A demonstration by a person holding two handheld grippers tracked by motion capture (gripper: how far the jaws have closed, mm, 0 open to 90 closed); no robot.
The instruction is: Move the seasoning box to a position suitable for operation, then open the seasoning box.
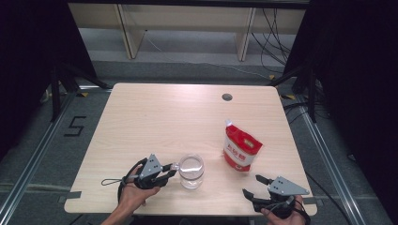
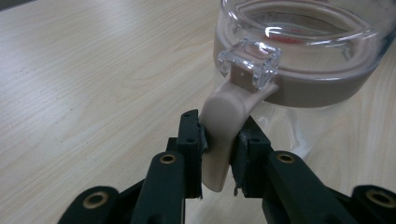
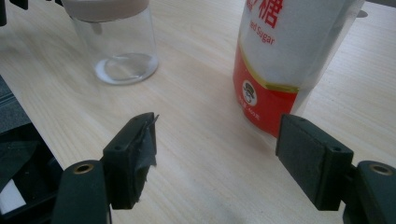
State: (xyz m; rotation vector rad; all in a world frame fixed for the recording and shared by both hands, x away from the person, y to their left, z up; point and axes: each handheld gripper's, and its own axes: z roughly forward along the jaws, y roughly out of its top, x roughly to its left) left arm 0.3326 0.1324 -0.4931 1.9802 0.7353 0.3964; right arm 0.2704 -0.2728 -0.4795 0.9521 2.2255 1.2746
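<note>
A clear glass jar [image 1: 191, 169] with a beige-rimmed lid [image 2: 303, 56] stands near the table's front edge. My left gripper [image 1: 171, 172] reaches it from the left, and its jaws [image 2: 219, 140] are shut on the jar's beige latch lever [image 2: 225, 122], just below the clear clasp. A red and white sugar bag [image 1: 240, 149] stands upright to the right of the jar. My right gripper [image 1: 251, 185] rests open at the front right corner. In its own view my right gripper [image 3: 217, 149] has nothing between the jaws and faces the sugar bag [image 3: 289, 60], with the jar [image 3: 116, 42] farther left.
The pale wooden table [image 1: 164, 117] has a round cable hole [image 1: 227, 97] at the back right. Dark curtains flank both sides, and shelving legs and cables stand beyond the far edge. A floor mark "5" [image 1: 75, 125] lies to the left.
</note>
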